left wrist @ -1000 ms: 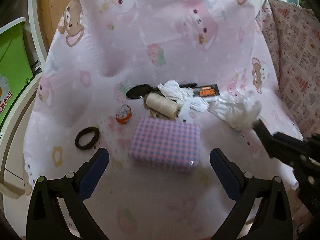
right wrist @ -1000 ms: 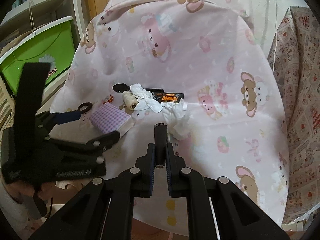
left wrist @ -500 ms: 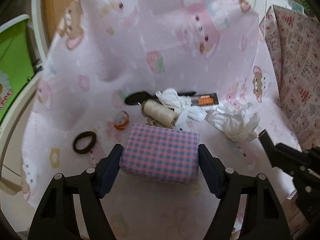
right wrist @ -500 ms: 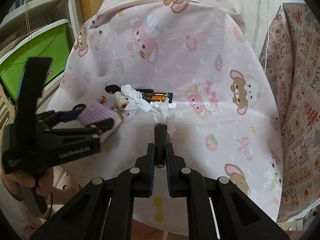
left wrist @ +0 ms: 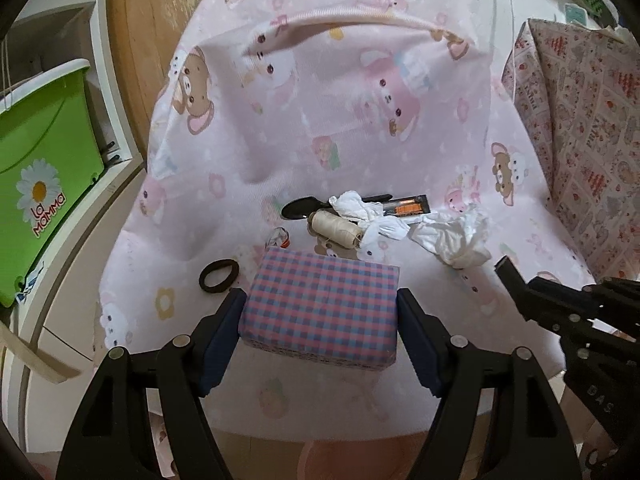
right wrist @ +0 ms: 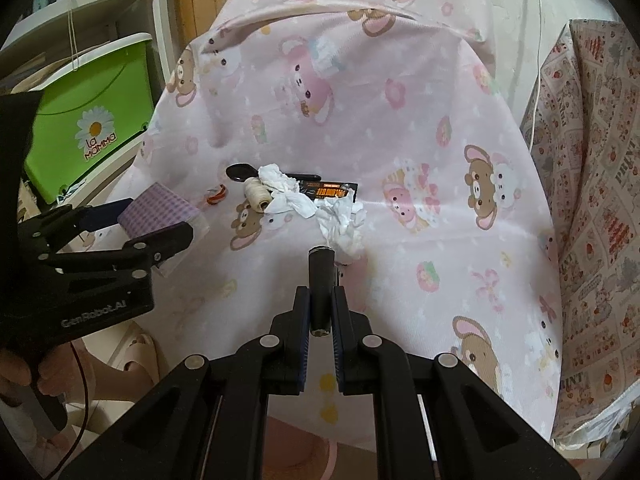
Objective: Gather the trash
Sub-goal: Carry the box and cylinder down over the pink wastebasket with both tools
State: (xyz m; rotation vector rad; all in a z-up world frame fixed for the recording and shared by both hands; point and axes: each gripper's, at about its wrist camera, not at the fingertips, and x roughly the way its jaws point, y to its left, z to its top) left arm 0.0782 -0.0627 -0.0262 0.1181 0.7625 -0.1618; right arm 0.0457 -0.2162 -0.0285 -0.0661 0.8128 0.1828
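Note:
On the pink cartoon-print cloth (left wrist: 360, 112) lie a big crumpled white tissue (left wrist: 456, 236) (right wrist: 340, 220), a smaller tissue (left wrist: 360, 208) and a black-and-orange wrapper (left wrist: 408, 208). My left gripper (left wrist: 320, 316) is shut on a pink-and-blue checked box (left wrist: 324, 292), its pads pressing both ends. The box hangs just above the cloth. In the right wrist view that left gripper (right wrist: 160, 218) holds the box (right wrist: 160, 206) at the left. My right gripper (right wrist: 320, 300) is shut on a black cylinder (right wrist: 320, 276) whose tip is close to the big tissue.
A black spoon (left wrist: 298, 210), a cream thread spool (left wrist: 336, 228), a small orange ring (left wrist: 280, 236) and a dark hair tie (left wrist: 219, 275) lie beside the tissues. A green bin (left wrist: 36, 184) stands on shelving at the left. A patterned cloth (left wrist: 580, 140) hangs at the right.
My left gripper closed on the checked box and raised it off the cloth, toward the camera. The right gripper stayed where it was, still holding the black cylinder.

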